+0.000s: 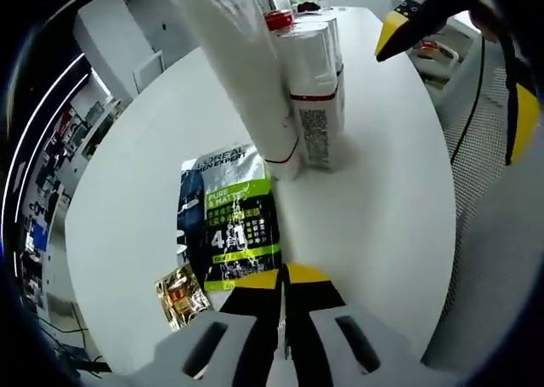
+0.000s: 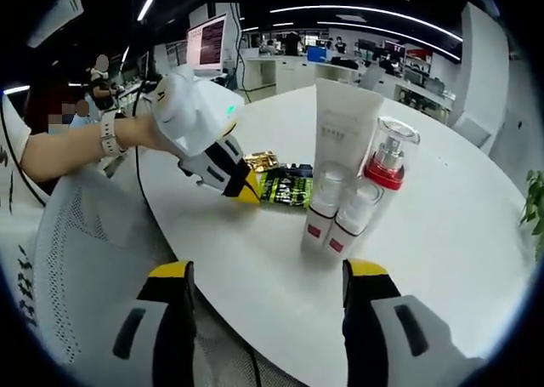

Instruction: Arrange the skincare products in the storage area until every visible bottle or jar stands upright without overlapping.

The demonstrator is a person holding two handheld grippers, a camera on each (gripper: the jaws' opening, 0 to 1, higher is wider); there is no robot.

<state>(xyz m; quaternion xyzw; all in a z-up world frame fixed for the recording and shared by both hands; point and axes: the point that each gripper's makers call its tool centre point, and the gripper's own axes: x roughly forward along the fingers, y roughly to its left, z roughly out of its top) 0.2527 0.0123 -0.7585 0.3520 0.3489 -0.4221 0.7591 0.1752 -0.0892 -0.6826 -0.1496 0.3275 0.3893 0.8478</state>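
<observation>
Left gripper [image 1: 283, 278], fingers pressed together, touches the green sachet [image 1: 229, 221] lying flat on the white bench [image 1: 382, 191]; right gripper [image 2: 269, 276] hangs spread before the upright bottles [image 2: 344, 208].

Both views face the bottles [image 1: 310, 89] [image 2: 348, 183] from opposite sides.

Left hand-held gripper [image 2: 242, 187] closed, pointed down, held on an outstretched forearm [image 2: 72, 149]; right hand-held gripper [image 2: 268, 276] spread wide, empty.
</observation>
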